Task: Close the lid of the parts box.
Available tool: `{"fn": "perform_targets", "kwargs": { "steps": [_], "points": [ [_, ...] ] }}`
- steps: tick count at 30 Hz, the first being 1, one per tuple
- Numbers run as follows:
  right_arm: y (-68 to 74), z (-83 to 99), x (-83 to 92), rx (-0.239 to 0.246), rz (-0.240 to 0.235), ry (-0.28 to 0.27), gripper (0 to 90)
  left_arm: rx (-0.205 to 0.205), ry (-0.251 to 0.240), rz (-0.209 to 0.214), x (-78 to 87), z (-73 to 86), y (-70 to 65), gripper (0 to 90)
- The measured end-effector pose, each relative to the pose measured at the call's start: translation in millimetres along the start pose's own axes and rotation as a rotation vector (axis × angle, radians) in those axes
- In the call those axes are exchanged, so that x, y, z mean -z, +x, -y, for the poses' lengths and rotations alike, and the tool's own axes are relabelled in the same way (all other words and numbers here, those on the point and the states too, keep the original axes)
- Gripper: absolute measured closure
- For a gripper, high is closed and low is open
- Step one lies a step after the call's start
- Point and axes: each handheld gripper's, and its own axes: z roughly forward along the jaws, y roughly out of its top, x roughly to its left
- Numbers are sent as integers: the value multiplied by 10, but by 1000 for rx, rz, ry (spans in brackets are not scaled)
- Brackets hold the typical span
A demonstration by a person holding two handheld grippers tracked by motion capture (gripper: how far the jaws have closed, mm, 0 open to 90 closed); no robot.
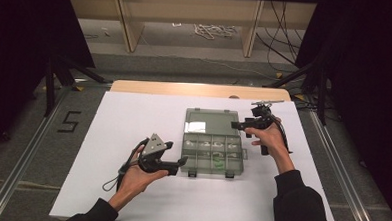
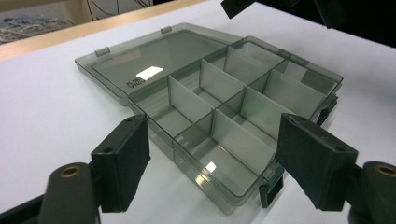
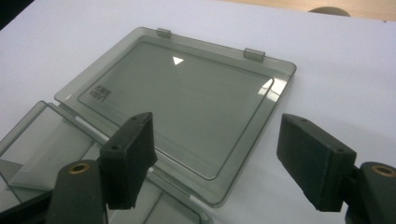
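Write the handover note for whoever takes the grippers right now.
Left gripper: jaws open, holding nothing, at the near left corner of the organizer box.
Right gripper: jaws open, holding nothing, at the right edge of the lid.
Box sits on the white sheet; lid lies open, flat behind the tray.
Done: lid is open.
Left: probably closing the lid; neither gripper has a grip on it yet.

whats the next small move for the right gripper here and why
Probably ease the right gripper forward onto the lid's free edge. The organiser box lies open, lid flat on the white sheet, and the open jaws face that edge without touching it.
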Motion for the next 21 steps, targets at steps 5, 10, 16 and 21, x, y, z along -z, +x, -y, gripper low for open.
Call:
{"fn": "perform_targets", "kwargs": {
  "steps": [5, 10, 16, 21],
  "points": [
    [-7, 9, -41, 1, 13, 13, 285, -42, 85, -10, -82, -26, -15, 298],
    [-31, 20, -79, -7, 9, 23, 286, -6, 151, -27, -178, -22, -8, 352],
    [-39, 32, -131, -13, 15, 49, 286, -4, 197, -22, -256, -16, 35, 430],
    [-47, 44, -198, -19, 8, 57, 286, 25, 222, -22, -305, -1, 79, 490]
  ]
}}
